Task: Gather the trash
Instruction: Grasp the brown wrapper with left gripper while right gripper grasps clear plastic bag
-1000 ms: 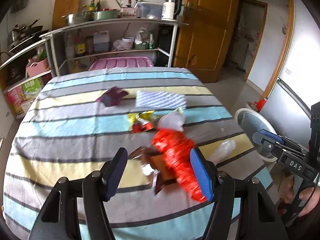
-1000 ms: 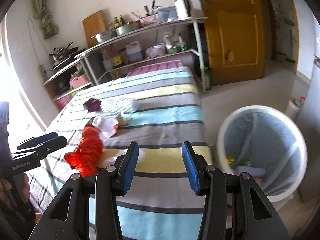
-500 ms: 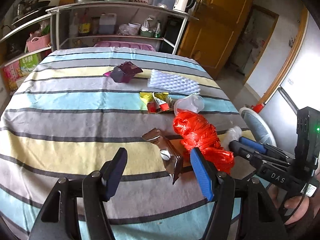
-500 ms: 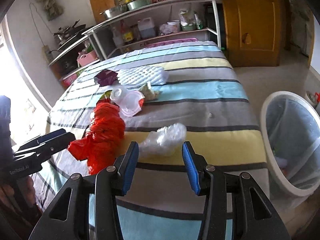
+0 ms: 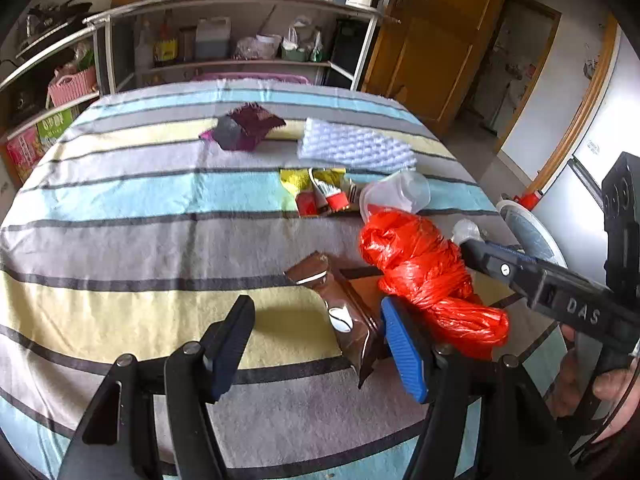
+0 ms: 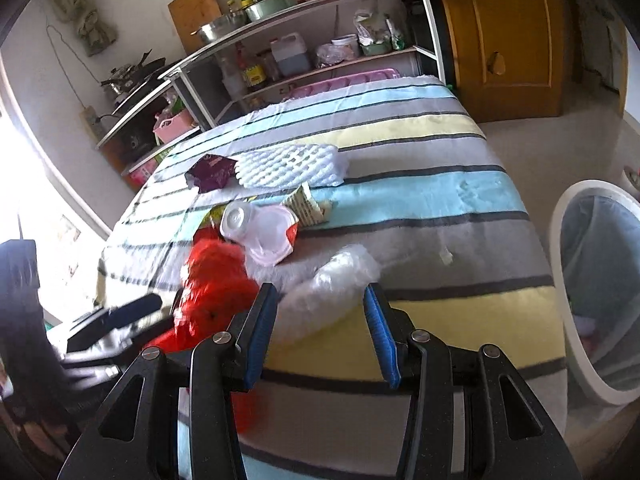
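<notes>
Reaching over the striped bench (image 6: 420, 152), I hold my right tool (image 6: 318, 300) released, its fingers straddling the clear plastic bag (image 6: 332, 284) because the bin (image 6: 560, 280) stands right of it. My left tool (image 5: 316, 320), also released, frames the brown wrapper (image 5: 340, 300) beside the red bag (image 5: 420, 272).

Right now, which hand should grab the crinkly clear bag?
Probably the right. The right gripper is open with the clear plastic bag lying just ahead of its fingers, and the bin is on that side. The left gripper faces the brown wrapper instead.
</notes>
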`<state>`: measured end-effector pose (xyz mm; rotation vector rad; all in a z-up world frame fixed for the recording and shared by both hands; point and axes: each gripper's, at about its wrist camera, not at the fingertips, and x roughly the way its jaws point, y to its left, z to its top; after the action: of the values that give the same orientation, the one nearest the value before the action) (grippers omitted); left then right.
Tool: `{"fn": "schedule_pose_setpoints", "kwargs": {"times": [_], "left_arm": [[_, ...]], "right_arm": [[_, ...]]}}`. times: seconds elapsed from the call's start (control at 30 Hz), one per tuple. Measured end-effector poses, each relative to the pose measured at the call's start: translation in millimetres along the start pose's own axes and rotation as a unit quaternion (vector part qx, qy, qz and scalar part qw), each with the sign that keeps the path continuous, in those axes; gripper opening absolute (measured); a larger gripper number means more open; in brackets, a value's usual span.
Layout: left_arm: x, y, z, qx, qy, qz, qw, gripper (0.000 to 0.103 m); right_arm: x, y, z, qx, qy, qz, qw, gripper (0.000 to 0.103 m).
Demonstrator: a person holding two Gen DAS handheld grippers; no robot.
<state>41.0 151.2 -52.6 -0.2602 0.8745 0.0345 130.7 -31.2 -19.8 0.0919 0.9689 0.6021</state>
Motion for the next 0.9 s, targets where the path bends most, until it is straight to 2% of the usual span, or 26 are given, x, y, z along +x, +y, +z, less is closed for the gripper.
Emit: {"fn": "schedule_pose_setpoints", "kwargs": {"times": [0.17,0.27,0.37,0.43,0.57,0.67,0.9], "left_arm": [[1.3,1.4,1.3,0.0,-0.003,0.004,1.0,0.067],[1.2,0.2,1.2,0.007,-0.004,0.011,0.9999,0.066],[2.1,-0.4,2.7,0.009,-0.004,0.017,0.9998,0.056],[1.8,0.8,2.5,0.008,-0.005,0.014,0.9999,0.051],[1.7,1.8,2.7,0.009,-0.003,0.012,0.9999,0.029],[2.0,0.3,2.8,0.013,-0.004,0.012,0.9998,0.02],[1.6,0.3,3.6,0.013,-0.007,0.015,0.9998,0.018]], "right_arm": [[10.7,-1.1,3.4,0.011,0.014,-0.004,1.0,0.046],[9.5,3.2,2.8,-0.004,0.007,-0.011,1.0,0.043],[7.6,5.6,0.3,-0.014,0.003,-0.016,1.0,0.036],[6.4,6.0,-1.0,-0.017,0.001,-0.015,1.0,0.035],[3.8,4.6,-2.3,-0.016,-0.004,-0.015,1.0,0.034],[2.2,3.3,-2.8,-0.017,-0.007,-0.014,1.0,0.034],[-2.9,0.3,-4.5,-0.02,-0.015,-0.018,1.0,0.032]]}}
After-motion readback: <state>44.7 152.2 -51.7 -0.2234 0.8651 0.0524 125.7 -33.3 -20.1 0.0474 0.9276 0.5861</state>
